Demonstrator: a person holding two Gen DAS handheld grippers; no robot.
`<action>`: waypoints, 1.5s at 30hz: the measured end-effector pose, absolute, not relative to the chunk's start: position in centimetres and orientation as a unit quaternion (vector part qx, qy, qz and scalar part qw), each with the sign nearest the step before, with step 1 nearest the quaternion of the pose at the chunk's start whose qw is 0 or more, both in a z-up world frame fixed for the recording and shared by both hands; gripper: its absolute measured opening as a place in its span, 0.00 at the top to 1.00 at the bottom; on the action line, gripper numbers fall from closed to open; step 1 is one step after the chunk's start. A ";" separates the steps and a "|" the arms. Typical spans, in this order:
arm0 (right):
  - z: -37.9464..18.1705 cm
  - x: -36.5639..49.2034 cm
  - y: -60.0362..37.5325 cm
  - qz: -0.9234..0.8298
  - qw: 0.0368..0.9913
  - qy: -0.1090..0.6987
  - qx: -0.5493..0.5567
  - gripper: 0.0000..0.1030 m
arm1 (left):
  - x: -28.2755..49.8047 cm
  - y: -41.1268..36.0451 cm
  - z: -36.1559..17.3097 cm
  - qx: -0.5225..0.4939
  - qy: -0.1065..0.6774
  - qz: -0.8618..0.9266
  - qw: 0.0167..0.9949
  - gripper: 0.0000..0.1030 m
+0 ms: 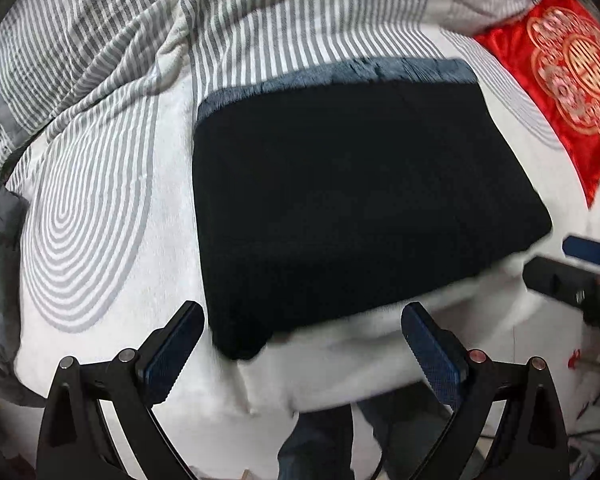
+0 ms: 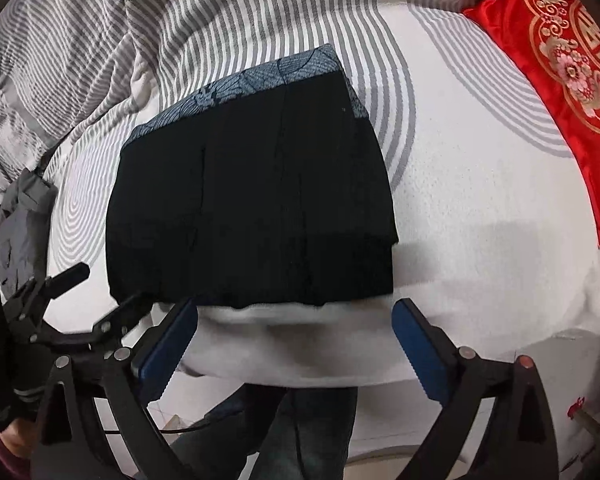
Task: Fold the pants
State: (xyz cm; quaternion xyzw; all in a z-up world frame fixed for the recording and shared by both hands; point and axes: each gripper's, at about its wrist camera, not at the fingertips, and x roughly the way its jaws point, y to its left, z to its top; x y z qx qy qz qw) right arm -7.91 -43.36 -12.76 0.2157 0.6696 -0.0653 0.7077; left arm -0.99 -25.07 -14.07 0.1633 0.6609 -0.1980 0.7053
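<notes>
The black pants lie folded into a thick rectangle on the white bed, with a blue-grey patterned band along the far edge. They also show in the right wrist view. My left gripper is open and empty, just in front of the pants' near left corner. My right gripper is open and empty, at the pants' near edge above the mattress rim. The right gripper also shows at the right edge of the left wrist view, and the left gripper shows at the left of the right wrist view.
A grey-and-white striped duvet is bunched at the back left. A red embroidered pillow lies at the right. A grey garment sits at the bed's left edge. The person's legs in jeans stand below the mattress edge.
</notes>
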 end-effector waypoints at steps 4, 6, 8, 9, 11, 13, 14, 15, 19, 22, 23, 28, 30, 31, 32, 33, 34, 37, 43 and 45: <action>-12.3 -8.8 -42.6 -0.073 0.700 0.678 0.210 0.04 | -2.6 -24.0 -13.4 0.159 0.678 -0.210 0.686 0.03; -12.0 -9.2 -42.2 -0.078 0.696 0.683 0.207 0.04 | -3.3 -23.5 -12.9 0.158 0.680 -0.217 0.682 0.03; -11.7 -9.5 -41.7 -0.079 0.693 0.687 0.206 0.04 | -4.0 -23.2 -12.0 0.163 0.676 -0.224 0.682 0.03; -11.6 -9.7 -41.5 -0.079 0.691 0.688 0.205 0.04 | -4.2 -23.1 -11.7 0.166 0.675 -0.227 0.682 0.03; -11.1 -9.9 -41.1 -0.082 0.689 0.690 0.205 0.04 | -4.8 -22.9 -11.2 0.178 0.672 -0.229 0.681 0.03; -10.7 -10.2 -41.0 -0.085 0.686 0.692 0.210 0.04 | -5.2 -22.6 -10.7 0.186 0.671 -0.227 0.681 0.03; -10.2 -10.5 -40.9 -0.086 0.684 0.692 0.213 0.04 | -5.3 -22.4 -10.4 0.186 0.672 -0.227 0.680 0.03; -9.8 -10.7 -40.8 -0.088 0.684 0.692 0.213 0.04 | -5.4 -22.3 -10.0 0.185 0.673 -0.227 0.680 0.03; -7.8 -11.3 -40.3 -0.093 0.690 0.690 0.199 0.04 | -5.4 -21.9 -8.3 0.186 0.664 -0.239 0.683 0.03; -6.9 -11.1 -40.4 -0.093 0.695 0.688 0.186 0.04 | -5.7 -21.9 -7.2 0.193 0.655 -0.244 0.688 0.03; -6.5 -10.8 -40.3 -0.089 0.698 0.687 0.181 0.04 | -5.8 -21.8 -6.7 0.197 0.651 -0.243 0.692 0.03; -5.1 -8.8 -40.2 -0.071 0.710 0.682 0.158 0.04 | -4.9 -20.9 -5.0 0.178 0.653 -0.215 0.704 0.03; -4.3 -8.3 -40.3 -0.059 0.715 0.680 0.150 0.04 | -4.6 -21.1 -4.7 0.165 0.658 -0.201 0.707 0.03; -3.7 -8.2 -40.5 -0.054 0.718 0.679 0.145 0.04 | -4.4 -21.4 -4.4 0.161 0.659 -0.195 0.708 0.03; -3.3 -8.2 -40.9 -0.050 0.720 0.677 0.144 0.04 | -4.3 -21.8 -4.2 0.156 0.659 -0.191 0.711 0.03; -3.0 -8.1 -41.2 -0.049 0.721 0.676 0.143 0.04 | -4.2 -22.2 -3.9 0.154 0.657 -0.187 0.714 0.03; -2.8 -8.0 -41.7 -0.049 0.719 0.678 0.144 0.04 | -4.1 -22.7 -3.6 0.152 0.655 -0.180 0.718 0.03; -2.6 -7.4 -42.8 -0.045 0.714 0.681 0.153 0.04 | -4.0 -23.4 -2.7 0.141 0.650 -0.167 0.728 0.03; -2.6 -6.5 -43.3 -0.054 0.715 0.682 0.145 0.04 | -3.7 -24.3 -2.6 0.136 0.651 -0.143 0.733 0.03; -2.8 -6.5 -43.2 -0.053 0.716 0.682 0.136 0.04 | -3.9 -24.6 -2.8 0.139 0.650 -0.135 0.734 0.03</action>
